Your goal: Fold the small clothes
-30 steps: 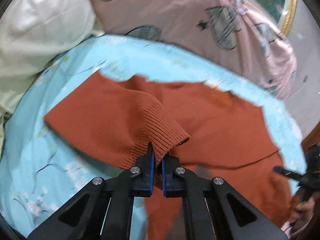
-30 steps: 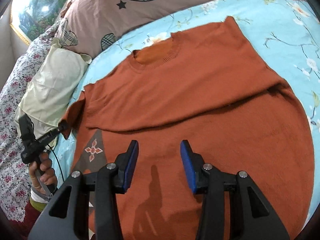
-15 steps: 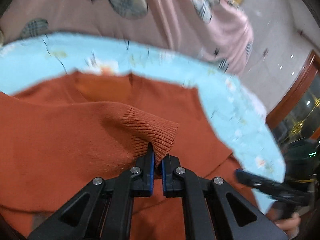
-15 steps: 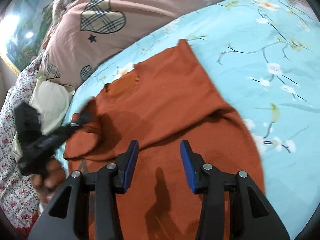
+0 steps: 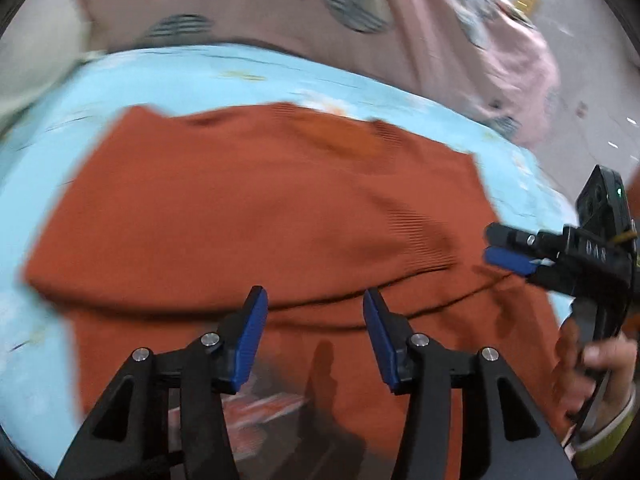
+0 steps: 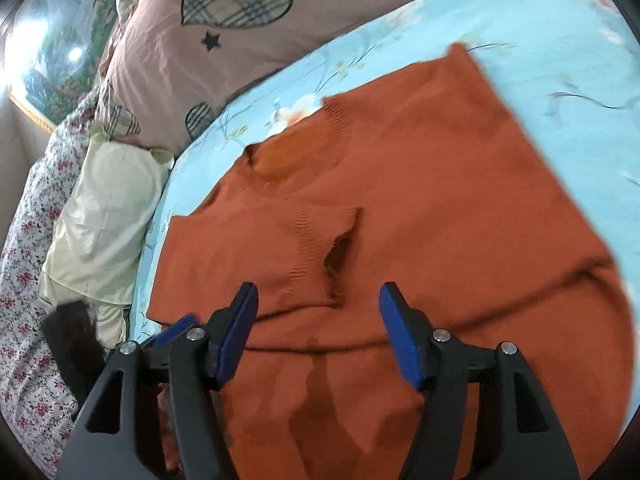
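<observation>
An orange knit sweater (image 5: 256,208) lies flat on the light blue floral bedsheet (image 5: 208,76). Both sleeves are folded across its body. The ribbed cuff (image 6: 320,256) of one sleeve lies on the chest below the neckline (image 6: 288,148). My left gripper (image 5: 314,336) is open and empty just above the sweater's lower part. My right gripper (image 6: 318,332) is open and empty over the sweater, near the cuff. It also shows in the left wrist view (image 5: 508,252) at the right, held by a hand.
A pink duvet (image 6: 240,40) with plaid hearts lies bunched at the head of the bed. A pale yellow pillow (image 6: 104,208) and a floral cover (image 6: 24,240) lie at the left. The blue sheet (image 6: 560,48) spreads right of the sweater.
My left gripper carried the sleeve cuff across the sweater, opened and let it go on the chest. My right gripper stayed open and moved closer over the sweater.
</observation>
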